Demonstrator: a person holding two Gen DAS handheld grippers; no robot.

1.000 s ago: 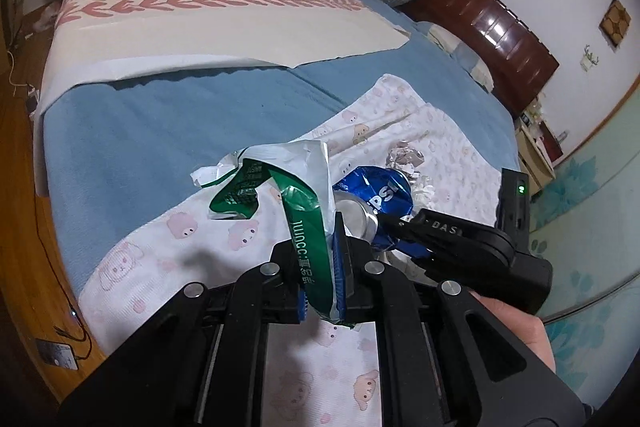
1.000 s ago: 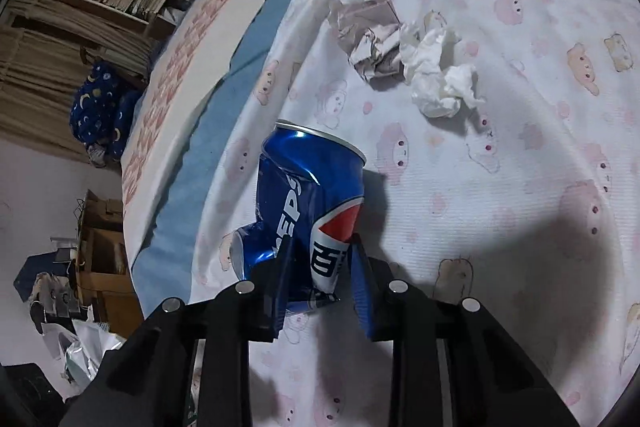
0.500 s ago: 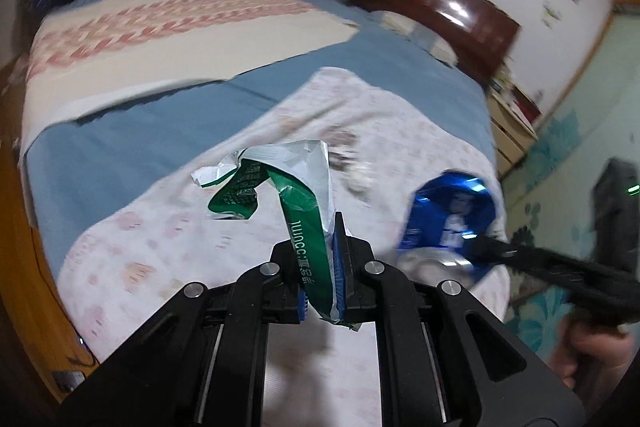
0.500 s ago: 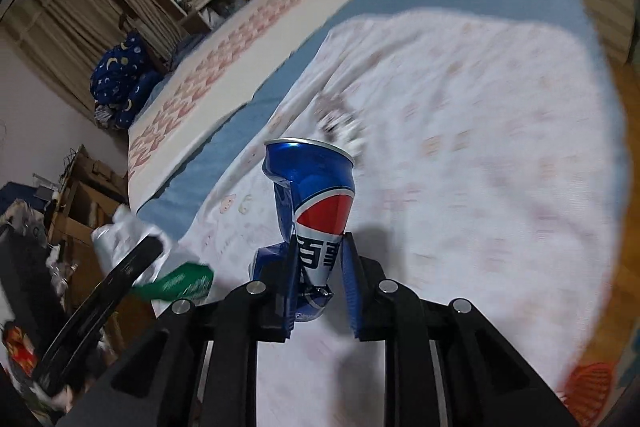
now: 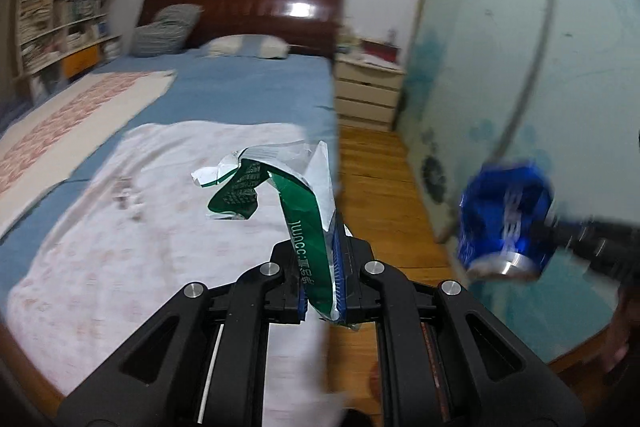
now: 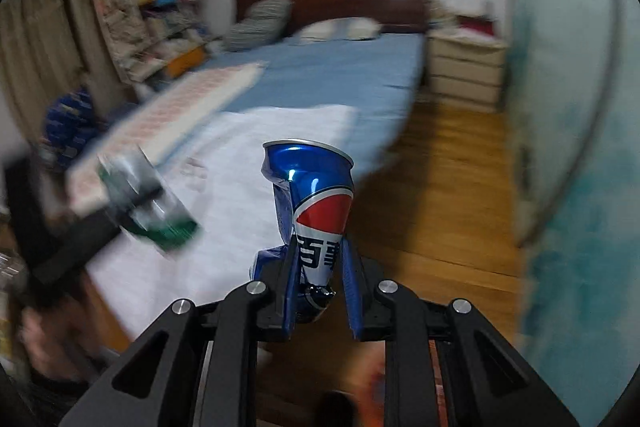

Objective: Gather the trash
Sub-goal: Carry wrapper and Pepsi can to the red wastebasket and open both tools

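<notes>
A torn green and silver wrapper sticks up from my left gripper, which is shut on its lower end. In the right wrist view a dented blue cola can stands upright between the pads of my right gripper, which is shut on its crushed lower part. Both are held in the air over the bed's edge. The can shows blurred at the right of the left wrist view. The wrapper shows blurred at the left of the right wrist view. Small crumpled papers lie on the sheet.
A bed with a white patterned sheet over a blue cover fills the left. A wooden floor runs between the bed and a teal wall. A pale nightstand stands by the dark headboard, with bookshelves at far left.
Both grippers have risen off the bed and swung right, so the headboard, floor and teal wall have come into view. The can has left the sheet. The wrapper stays clamped.
</notes>
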